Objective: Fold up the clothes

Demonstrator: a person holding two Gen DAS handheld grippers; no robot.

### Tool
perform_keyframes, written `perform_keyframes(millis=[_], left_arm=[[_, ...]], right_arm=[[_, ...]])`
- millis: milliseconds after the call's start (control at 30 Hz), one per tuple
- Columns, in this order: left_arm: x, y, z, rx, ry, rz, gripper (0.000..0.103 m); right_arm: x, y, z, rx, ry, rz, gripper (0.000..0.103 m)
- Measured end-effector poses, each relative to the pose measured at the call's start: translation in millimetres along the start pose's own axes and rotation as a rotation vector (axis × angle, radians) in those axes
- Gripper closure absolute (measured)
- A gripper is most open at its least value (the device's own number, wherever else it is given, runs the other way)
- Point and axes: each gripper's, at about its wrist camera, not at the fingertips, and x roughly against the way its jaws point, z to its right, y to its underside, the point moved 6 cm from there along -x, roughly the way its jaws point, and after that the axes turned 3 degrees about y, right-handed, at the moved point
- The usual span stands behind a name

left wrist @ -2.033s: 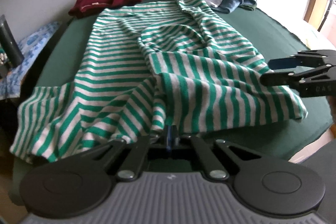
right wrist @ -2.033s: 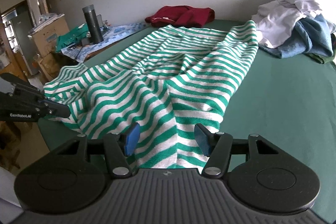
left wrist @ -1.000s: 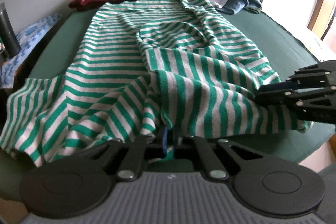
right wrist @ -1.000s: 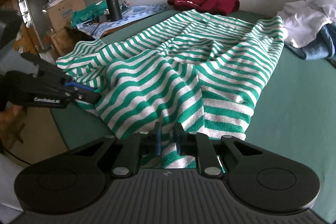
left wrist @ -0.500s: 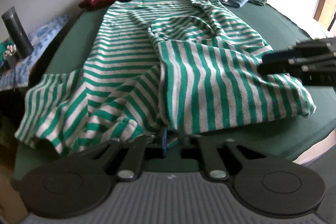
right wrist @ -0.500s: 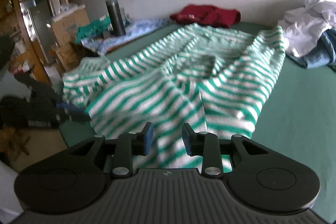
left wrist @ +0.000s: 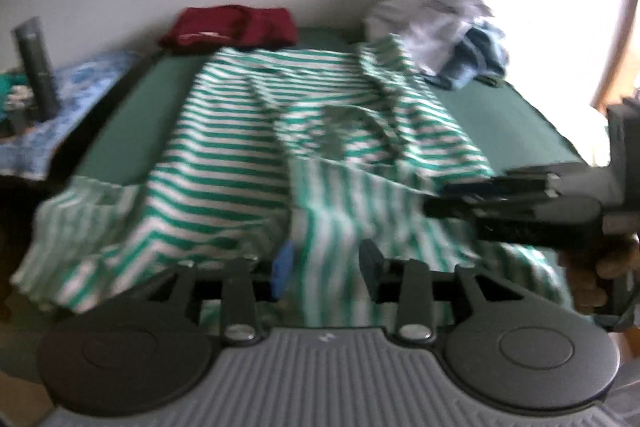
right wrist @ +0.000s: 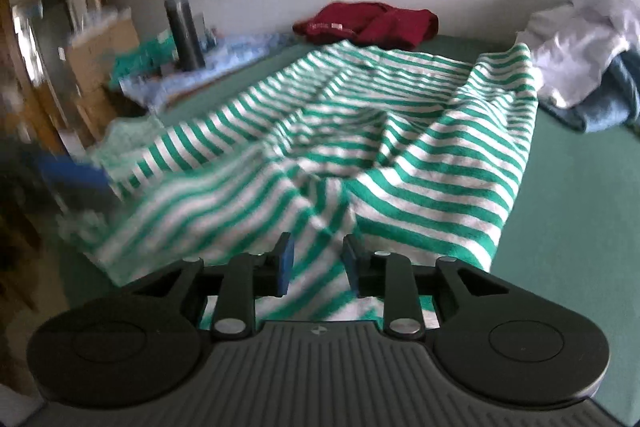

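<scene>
- The striped shirt [right wrist: 400,155] lies rumpled across the green bed [right wrist: 580,187], its near hem bunched at the near edge, right under both tools.
- Left gripper [left wrist: 326,269]: jaws wide apart, nothing between them, hem just beyond the tips. Half a second ago they were pinched tight on that hem, so the cloth has just been let go.
- Right gripper [right wrist: 316,265]: jaws also parted, straddling a fold of hem but not pinching it. A second ago they were clamped shut here; now the gap is wider again.
- Both views are smeared with motion blur, where the earlier ones were crisp; my read is that the hands are shifting fast to pick new grip points.
- Why both at the near edge? Likely to take the hem at two spread points and pull the shirt flat before any fold goes in.
- The shirt looks no flatter than two seconds ago: the ridge down the middle is there as before.
- Far off, the red garment [right wrist: 368,23] sits by the wall, and the white and blue pile [right wrist: 588,67] at the far right corner waits its turn.
</scene>
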Motion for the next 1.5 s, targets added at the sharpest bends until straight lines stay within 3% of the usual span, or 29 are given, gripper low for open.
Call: perform_keyframes(millis=[167,300,367,467,567,633,800,933,1000,1167,1267,1333,1367,1400,1433,1500], left_arm=[[-31.4,23.1,5.3,-0.043,-0.007,-0.071,0.059],[-7.1,20.4,-11.1,0.042,0.052,-0.047,0.054],[6.7,23.7,-28.0,0.083,0.038,-0.044,0.042],[25.5,30.4,-56.9,0.14,0.004,-0.051,0.041],[34.2,37.5,-82.7,0.157,-0.014,-0.059,0.041],[36.3,37.0,-96.9,0.152,-0.012,-0.057,0.041],[43.0,42.9,-147.8,0.185,-0.045,-0.059,0.033],[48.3,47.4,-207.9,0.315,-0.13,-0.032,0.029],[43.7,48.2,-221.0,0.326,-0.123,-0.032,0.025],[32.4,50.0,-253.7,0.354,-0.105,-0.031,0.025],[25.6,51.1,-273.3,0.371,-0.094,-0.03,0.026],[21.2,51.7,-285.5,0.378,-0.088,-0.03,0.031],[20.2,51.1,-281.5,0.332,-0.103,-0.028,0.036],[19.3,50.4,-277.7,0.285,-0.117,-0.026,0.041],[18.2,49.7,-275.7,0.242,-0.128,-0.019,0.044],[19.2,47.9,-279.3,0.238,-0.128,-0.006,0.055]], right_arm=[[-3.6,-4.3,0.8,-0.058,-0.016,-0.024,0.075],[4.2,-10.7,2.8,-0.14,-0.027,-0.021,0.07],[9.5,-19.7,0.7,-0.162,-0.041,0.01,0.068],[8.4,-37.9,-14.5,-0.157,-0.103,0.029,0.067],[-7.7,-62.6,-45.1,-0.15,-0.203,0.035,0.061],[-24.0,-80.0,-72.5,-0.124,-0.259,0.03,0.051],[-79.1,-114.8,-168.2,-0.027,-0.375,0.003,0.048],[-127.9,-123.4,-220.0,0.021,-0.328,-0.04,0.044],[-147.3,-127.3,-228.9,0.005,-0.285,-0.048,0.044],[-181.6,-136.3,-243.6,0.023,-0.192,-0.058,0.045],[-194.0,-130.5,-252.7,0.057,-0.204,-0.093,0.045],[-196.6,-126.1,-256.8,0.071,-0.198,-0.102,0.048],[-196.7,-124.3,-258.5,0.08,-0.185,-0.096,0.05],[-195.8,-123.5,-259.3,0.097,-0.165,-0.09,0.062],[-196.1,-123.4,-258.2,0.112,-0.139,-0.086,0.081],[-197.9,-124.5,-254.3,0.121,-0.103,-0.082,0.095]])
